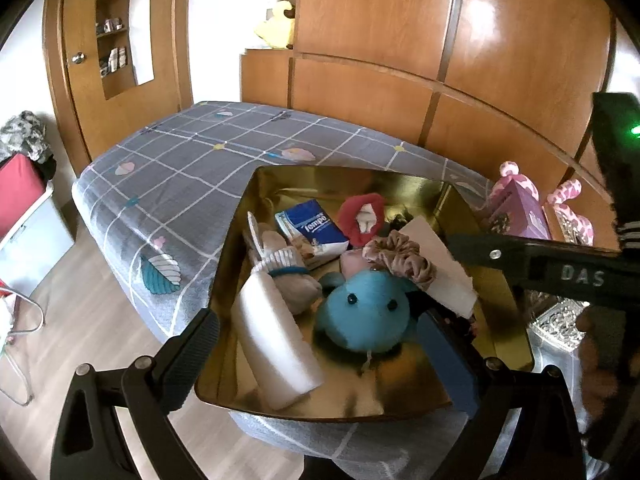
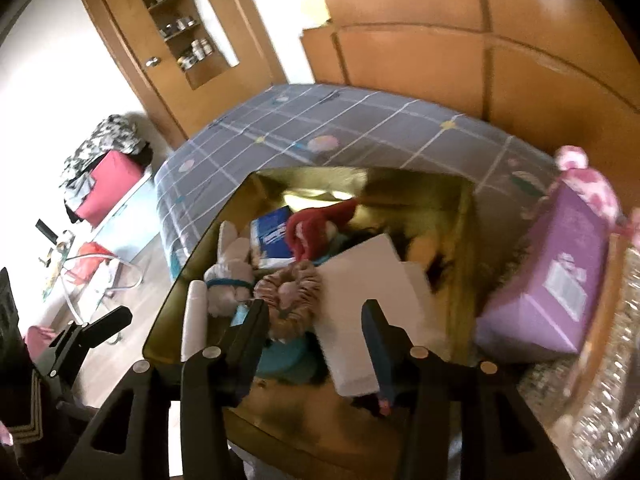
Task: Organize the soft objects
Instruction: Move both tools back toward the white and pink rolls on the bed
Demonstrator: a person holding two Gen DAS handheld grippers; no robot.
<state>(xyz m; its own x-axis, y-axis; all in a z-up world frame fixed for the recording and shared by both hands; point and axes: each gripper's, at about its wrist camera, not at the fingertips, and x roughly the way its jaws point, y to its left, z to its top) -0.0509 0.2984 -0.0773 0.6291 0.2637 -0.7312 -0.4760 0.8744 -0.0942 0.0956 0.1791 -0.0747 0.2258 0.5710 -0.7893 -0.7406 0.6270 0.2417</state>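
Note:
A gold tin box (image 1: 500, 320) sits on the corner of a grey checked bed (image 1: 208, 152). Inside lie a blue plush toy (image 1: 366, 316), a brown scrunchie (image 1: 400, 258), a white sponge block (image 1: 276, 340), rolled socks (image 1: 288, 268), a blue tissue pack (image 1: 310, 228), a red plush piece (image 1: 362, 216) and a white card (image 1: 444, 276). My left gripper (image 1: 320, 356) is open, its fingers astride the box's near end. My right gripper (image 2: 316, 320) is open above the box, over the scrunchie (image 2: 292, 292) and white card (image 2: 368, 300); it also shows as a black arm in the left wrist view (image 1: 560, 268).
A purple box (image 2: 552, 280) and pink spotted plush (image 1: 568, 200) stand right of the tin, with a silvery patterned box (image 1: 560, 320) nearer. Wooden wardrobes (image 1: 400, 40) back the bed. A red-topped bin (image 1: 20, 192) and wood floor (image 1: 80, 320) lie to the left.

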